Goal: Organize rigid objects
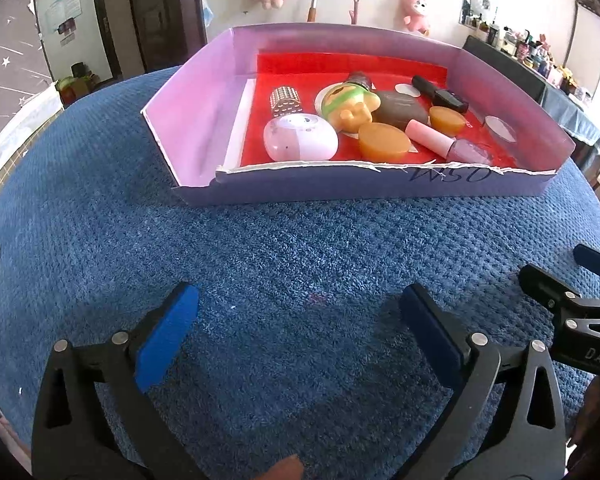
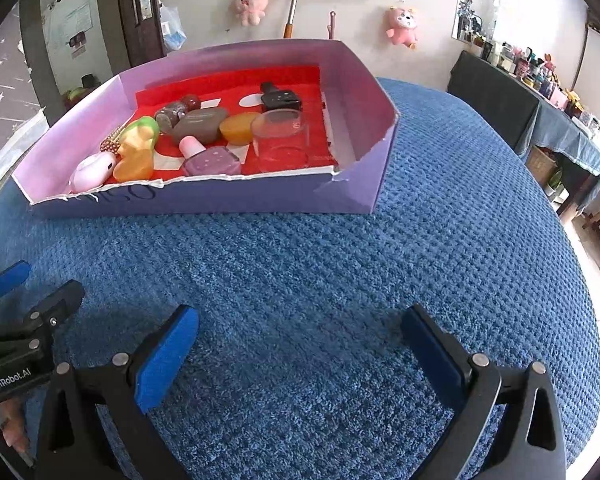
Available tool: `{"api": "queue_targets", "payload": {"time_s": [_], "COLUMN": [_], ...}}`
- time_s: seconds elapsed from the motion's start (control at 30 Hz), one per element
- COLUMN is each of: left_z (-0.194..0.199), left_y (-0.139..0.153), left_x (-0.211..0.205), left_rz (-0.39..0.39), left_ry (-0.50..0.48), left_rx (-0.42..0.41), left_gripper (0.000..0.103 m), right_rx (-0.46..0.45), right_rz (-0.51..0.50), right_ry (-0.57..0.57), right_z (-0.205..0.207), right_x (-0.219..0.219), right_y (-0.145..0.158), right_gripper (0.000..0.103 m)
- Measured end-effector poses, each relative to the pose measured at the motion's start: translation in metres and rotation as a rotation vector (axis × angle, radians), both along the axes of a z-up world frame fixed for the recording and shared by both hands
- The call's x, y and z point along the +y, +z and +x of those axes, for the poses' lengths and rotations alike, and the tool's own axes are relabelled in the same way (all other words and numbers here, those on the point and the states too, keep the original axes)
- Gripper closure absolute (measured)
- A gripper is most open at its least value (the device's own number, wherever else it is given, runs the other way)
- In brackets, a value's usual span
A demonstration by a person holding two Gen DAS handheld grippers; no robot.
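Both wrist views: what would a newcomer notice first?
The purple cardboard tray with its red floor, sitting on the blue textured cloth, crowded with small items: a yellow-and-green toy figure, a pale pink pebble-shaped case at its near left, and a pink nail-polish bottle by the torn front wall. Next, the left gripper and right gripper, both open and empty over bare cloth short of the tray.

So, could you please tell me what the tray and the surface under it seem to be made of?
The tray looks like thin matte cardboard, lilac-coated: its front edge is torn ragged with white paper fibre showing, and a corner is creased. The red lining inside looks glossy, perhaps plastic film or coated paper. The blue cloth beneath appears to be soft woven fabric with a nubby, waffle-like texture.
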State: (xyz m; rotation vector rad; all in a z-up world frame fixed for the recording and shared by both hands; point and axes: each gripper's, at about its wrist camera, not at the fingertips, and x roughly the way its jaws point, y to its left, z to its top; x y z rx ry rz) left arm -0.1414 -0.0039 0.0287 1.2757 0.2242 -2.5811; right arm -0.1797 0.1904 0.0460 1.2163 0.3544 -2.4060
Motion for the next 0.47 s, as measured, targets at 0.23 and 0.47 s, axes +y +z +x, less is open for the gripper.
{"api": "queue_targets", "payload": {"time_s": [0.23,0.47], "left_z": [-0.0004,-0.0006], "left_y": [0.0002,-0.0001], "left_x": [0.0,0.0001], "left_rz": [-0.001,-0.001], "left_ry": [0.005,0.003], "left_rx": [0.001,0.0], "left_gripper": [0.0,0.0], "right_rx": [-0.002,-0.002], "right_rz": [-0.001,-0.001], "right_ry": [-0.005,-0.005], "right_z": [-0.0013,-0.0015], "right_x": [0.0029,0.0028], "right_y": [-0.0002,-0.0002], "right_gripper": [0.0,0.0]}}
